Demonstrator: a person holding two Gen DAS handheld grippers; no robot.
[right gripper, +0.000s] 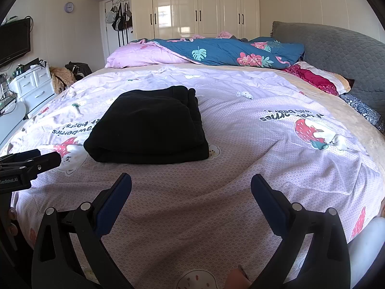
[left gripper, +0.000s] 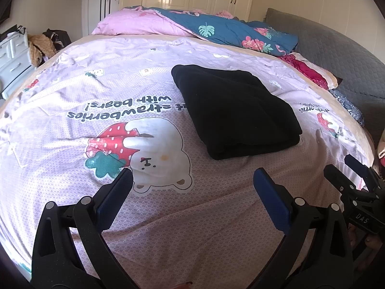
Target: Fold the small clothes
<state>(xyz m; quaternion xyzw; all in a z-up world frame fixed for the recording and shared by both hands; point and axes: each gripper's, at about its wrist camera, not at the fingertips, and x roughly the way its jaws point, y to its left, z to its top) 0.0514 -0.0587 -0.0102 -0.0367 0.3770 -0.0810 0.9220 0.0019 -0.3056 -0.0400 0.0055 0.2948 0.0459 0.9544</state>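
A black garment (left gripper: pixel 234 110) lies folded into a thick rectangle on the pink strawberry-and-bear bedspread (left gripper: pixel 72 125). It also shows in the right wrist view (right gripper: pixel 149 127). My left gripper (left gripper: pixel 192 180) is open and empty, held above the bedspread short of the garment's near edge. My right gripper (right gripper: pixel 191 185) is open and empty, also short of the garment, which lies ahead and to its left. The right gripper shows at the right edge of the left wrist view (left gripper: pixel 346 166). The left gripper shows at the left edge of the right wrist view (right gripper: pixel 48 159).
A pink pillow (right gripper: pixel 142 56) and a blue floral quilt (right gripper: pixel 231 50) lie at the far side of the bed. A grey headboard (right gripper: pixel 336 53) and red pillow (right gripper: pixel 317 77) are at the right. White drawers (right gripper: pixel 33 86) and a TV (right gripper: pixel 14 41) stand left. White wardrobes (right gripper: pixel 197 7) are behind.
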